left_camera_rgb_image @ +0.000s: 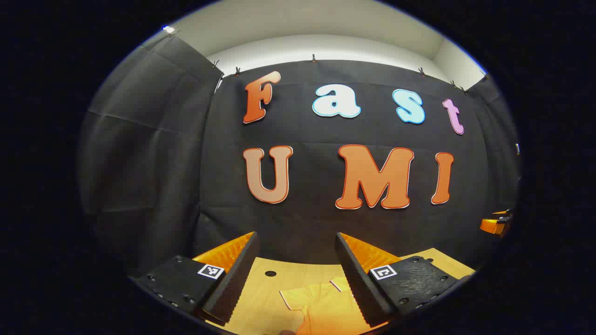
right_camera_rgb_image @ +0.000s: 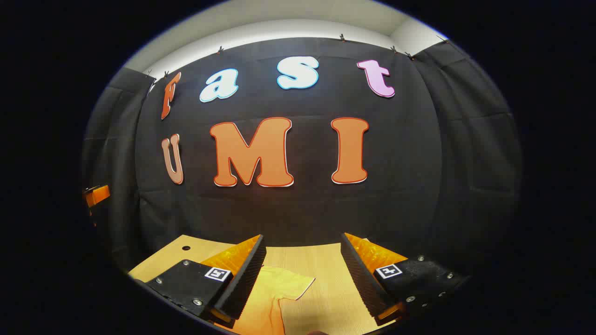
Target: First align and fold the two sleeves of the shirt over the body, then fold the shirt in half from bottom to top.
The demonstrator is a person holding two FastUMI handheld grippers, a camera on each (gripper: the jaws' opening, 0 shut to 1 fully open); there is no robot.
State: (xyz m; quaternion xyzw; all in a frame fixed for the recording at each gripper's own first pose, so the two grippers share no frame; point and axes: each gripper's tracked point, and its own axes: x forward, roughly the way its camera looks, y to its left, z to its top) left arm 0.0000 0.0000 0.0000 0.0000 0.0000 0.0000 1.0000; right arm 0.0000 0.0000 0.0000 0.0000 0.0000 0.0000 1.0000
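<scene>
**Two grippers raised and empty; shirt flat, no fold begun**

Item 1. Left gripper point(left_camera_rgb_image: 295, 274): jaws spread wide, nothing between them, held above the table and aimed at the booth wall rather than down at the cloth. Between its fingers, in the left gripper view, lies the near-left part of the shirt point(left_camera_rgb_image: 321, 302), one short sleeve spread out to the left on the wooden table point(left_camera_rgb_image: 260, 284).

Item 2. Right gripper point(right_camera_rgb_image: 302, 274): likewise parted and empty, raised, pointing at the wall. Its view takes in the other sleeve point(right_camera_rgb_image: 288, 284), lying flat and reaching right across the table, near the left finger but, as far as can be judged, not touched by it.

Item 3. Shirt: yellow, flat on the table below and between both grippers; sleeves appear unfolded, so the first step looks not yet started.

Item 4. A small round hole point(left_camera_rgb_image: 270, 273) shows in the tabletop, far of the left sleeve.

Risks, as judgement:
- Both cameras look high, so most of the cloth sits at the bottom edge; a descent could miss the sleeve hem.
- A thin single layer may slip from the fingers, or a pinch could take the body layer too and drag the whole shirt.
- Unequal pulls would leave the sleeves misaligned, spoiling the later bottom-to-top fold.
</scene>
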